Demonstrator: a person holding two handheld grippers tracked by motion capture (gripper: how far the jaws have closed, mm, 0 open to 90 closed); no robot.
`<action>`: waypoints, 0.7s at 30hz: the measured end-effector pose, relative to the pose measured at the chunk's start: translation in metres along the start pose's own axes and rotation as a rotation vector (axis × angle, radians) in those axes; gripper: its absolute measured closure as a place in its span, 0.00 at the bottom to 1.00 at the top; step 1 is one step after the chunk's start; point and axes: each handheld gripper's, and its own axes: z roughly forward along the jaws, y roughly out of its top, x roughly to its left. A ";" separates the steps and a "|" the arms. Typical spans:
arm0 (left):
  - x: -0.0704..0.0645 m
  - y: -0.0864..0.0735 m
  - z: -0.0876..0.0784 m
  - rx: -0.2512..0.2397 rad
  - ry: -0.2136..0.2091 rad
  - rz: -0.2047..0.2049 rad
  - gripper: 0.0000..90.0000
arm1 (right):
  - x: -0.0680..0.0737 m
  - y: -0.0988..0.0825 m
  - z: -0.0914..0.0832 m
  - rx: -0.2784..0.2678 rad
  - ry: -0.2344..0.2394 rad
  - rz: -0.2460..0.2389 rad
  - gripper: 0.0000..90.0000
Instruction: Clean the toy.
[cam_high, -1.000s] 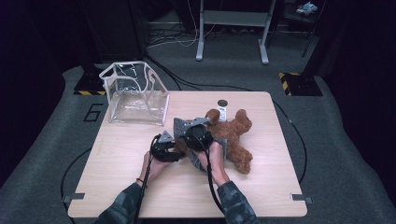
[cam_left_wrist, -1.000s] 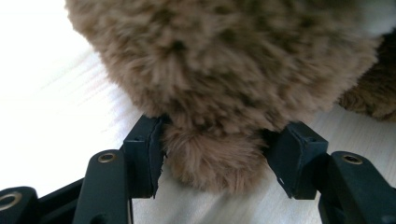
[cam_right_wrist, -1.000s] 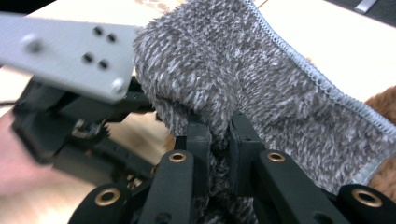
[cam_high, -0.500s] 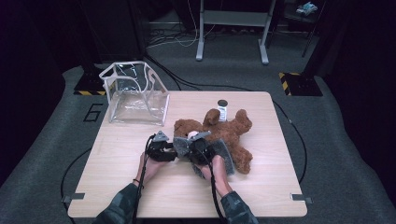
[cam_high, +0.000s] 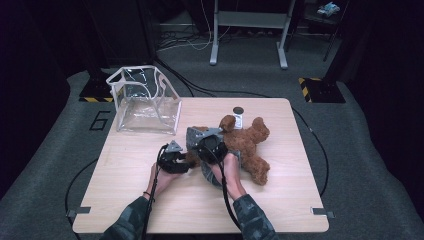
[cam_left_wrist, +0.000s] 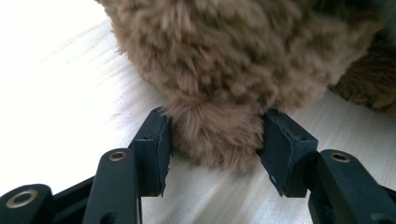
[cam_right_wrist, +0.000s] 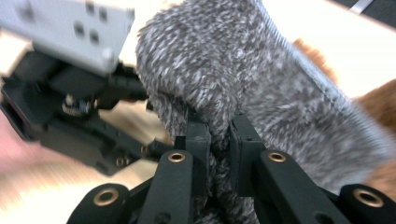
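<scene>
Here we see the clear bag (cam_high: 145, 102) at the far left of the table (cam_high: 280, 200), open-topped, nothing visible inside. The teddy bear (cam_high: 250, 145) lies right of centre. Our left gripper (cam_left_wrist: 215, 147) has been closing; its jaws press a furry limb of the bear. Our right gripper (cam_right_wrist: 218, 135) pinches grey fuzzy cloth (cam_right_wrist: 243, 70) draped on the bear, near side

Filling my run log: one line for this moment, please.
left tongs: closing on teddy bear limb | right tongs: gripping grey fabric
</scene>
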 end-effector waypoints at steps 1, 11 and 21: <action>0.000 0.000 0.000 -0.007 0.002 -0.001 0.53 | 0.002 -0.004 0.002 0.007 0.011 0.006 0.90; 0.001 -0.001 -0.001 -0.005 -0.011 -0.011 0.64 | 0.006 -0.040 0.019 0.123 0.072 0.005 0.90; 0.001 -0.001 0.000 0.009 -0.006 0.003 0.87 | -0.031 0.004 -0.047 -0.124 -0.059 0.076 0.90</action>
